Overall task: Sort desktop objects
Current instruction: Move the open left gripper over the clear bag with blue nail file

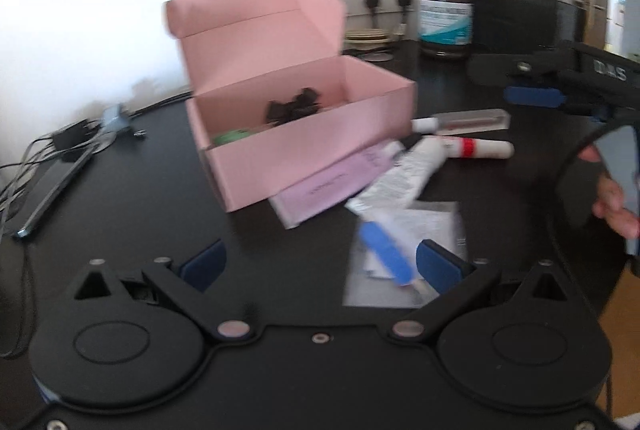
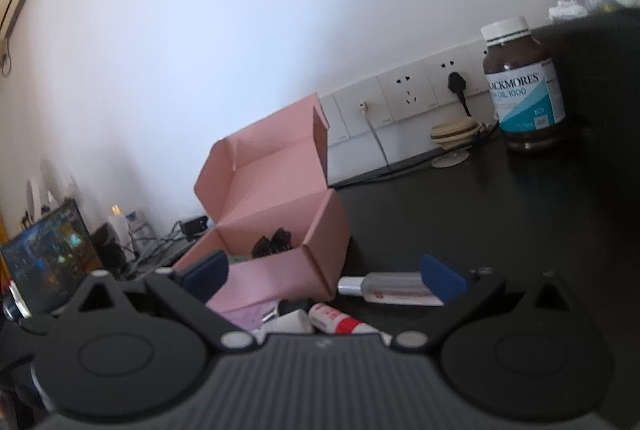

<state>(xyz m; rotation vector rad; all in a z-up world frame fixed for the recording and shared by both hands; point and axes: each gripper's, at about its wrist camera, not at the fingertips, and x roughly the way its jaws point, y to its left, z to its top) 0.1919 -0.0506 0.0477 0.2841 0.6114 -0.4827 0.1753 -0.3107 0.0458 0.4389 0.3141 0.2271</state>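
The dark tabletop (image 1: 132, 190) fills the lower two thirds of the left wrist view and runs back to a white wall. On it, at the centre of the frame, sits the pink box (image 1: 304, 134) with its lid standing open; in the right wrist view the same box lies left of centre, lower down. Inside it are a dark crumpled item (image 1: 294, 108) and something green (image 1: 230, 138) at the near left corner, both too blurred to name.

At the upper right of both views a brown supplement jar (image 2: 524, 90) with a white cap stands upright near the wall sockets (image 2: 404, 96).

Right of the box, in the middle right of the left wrist view, lies a loose heap: a pale lilac packet (image 1: 328, 186) partly under the box's near corner, a white tube (image 1: 404, 176) across it, a white stick with a red band (image 1: 476, 149), and a clear slim bottle (image 1: 468, 120) behind. Nearer the camera a printed sheet (image 1: 420, 230) carries a blue-handled item (image 1: 386, 256).

The left tongs (image 1: 320, 266), at the bottom of their view, stand wide apart and empty. The right tongs (image 2: 324, 274) are likewise spread wide, holding nothing, low over the clear bottle and the red-banded stick. A hand (image 1: 616, 198) grips the right tool at the right edge.
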